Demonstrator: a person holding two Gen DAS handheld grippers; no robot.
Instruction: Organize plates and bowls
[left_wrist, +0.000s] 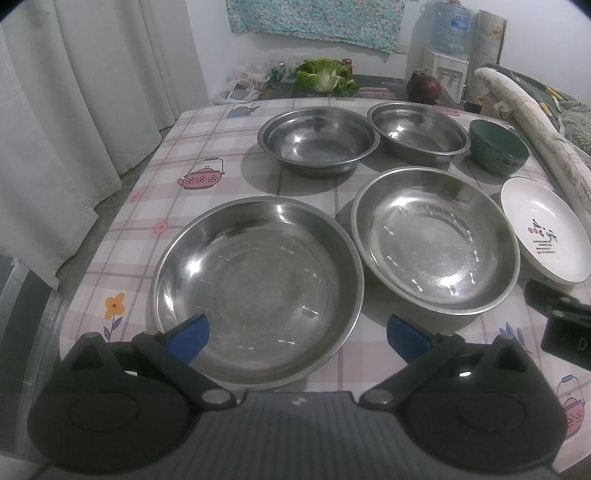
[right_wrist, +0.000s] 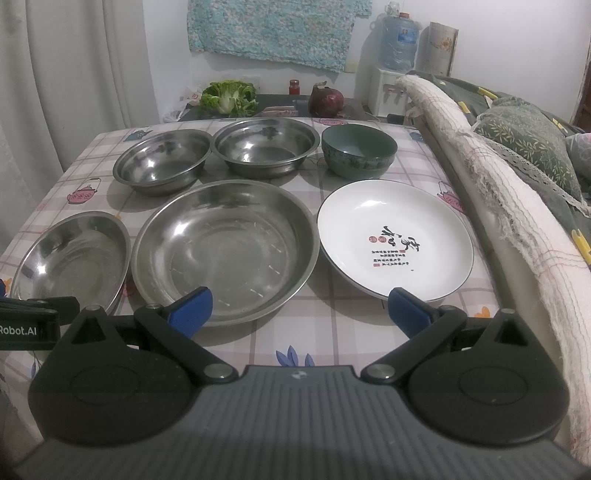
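left tool (left_wrist: 297, 334) wide open, empty | right tool (right_wrist: 300, 310) wide open, empty | steel plates (left_wrist: 258, 288) light, stiff, slippery: pinch near rim | white plate (right_wrist: 395, 240) on desk (right_wrist: 332, 332) fragile, heavier

Two wide steel plates (right_wrist: 225, 251) (right_wrist: 72, 258) sit nearest the grippers, one white plate (right_wrist: 395, 240) to their right. Beyond them stand two steel bowls (right_wrist: 162, 162) (right_wrist: 266, 147) and one green bowl (right_wrist: 358, 153).

bare tablecloth (right_wrist: 325, 332) strip nearest, steel plates (right_wrist: 225, 251) nearly touching, rolled bedding (right_wrist: 517, 221) walling right edge
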